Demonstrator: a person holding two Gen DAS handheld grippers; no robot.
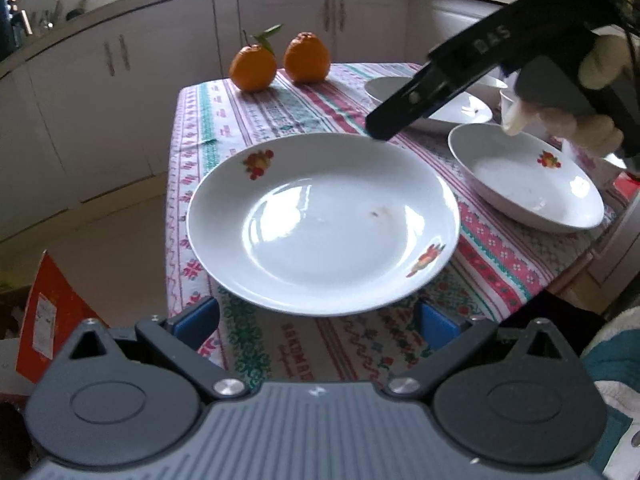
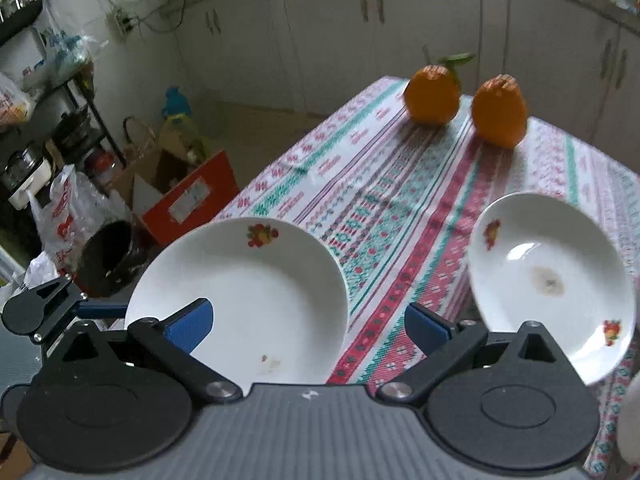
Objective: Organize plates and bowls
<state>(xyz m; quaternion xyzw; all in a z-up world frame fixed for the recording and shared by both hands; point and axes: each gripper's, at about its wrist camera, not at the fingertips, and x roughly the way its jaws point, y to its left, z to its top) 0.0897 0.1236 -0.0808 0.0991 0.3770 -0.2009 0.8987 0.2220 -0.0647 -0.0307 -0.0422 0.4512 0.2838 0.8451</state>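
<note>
A white plate (image 1: pixel 320 224) with small fruit prints sits at the near corner of the bench (image 1: pixel 280 344), at the centre of the left wrist view and partly overhanging the edge of the patterned tablecloth (image 1: pixel 224 120). The left hand-held gripper (image 1: pixel 320 326) has its blue pads spread wide, one at 7 o'clock and one at 5 o'clock of the plate, just below its near rim; whether they touch it cannot be told. At 3 o'clock lies a second plate (image 1: pixel 524 184), apart from the first, and at 1 o'clock a third plate (image 1: pixel 460 110) further back. The right hand-held gripper (image 1: pixel 384 128) comes in from 2 o'clock, held by a gloved hand (image 1: pixel 576 96), its dark tip just above the first plate's far rim. In its own view its pads stand wide apart, holding nothing. Two oranges (image 1: pixel 280 60) stand side by side at 12 o'clock, near the far edge. A red box (image 2: pixel 192 196) sits on the floor at 9 o'clock in the right wrist view.
</note>
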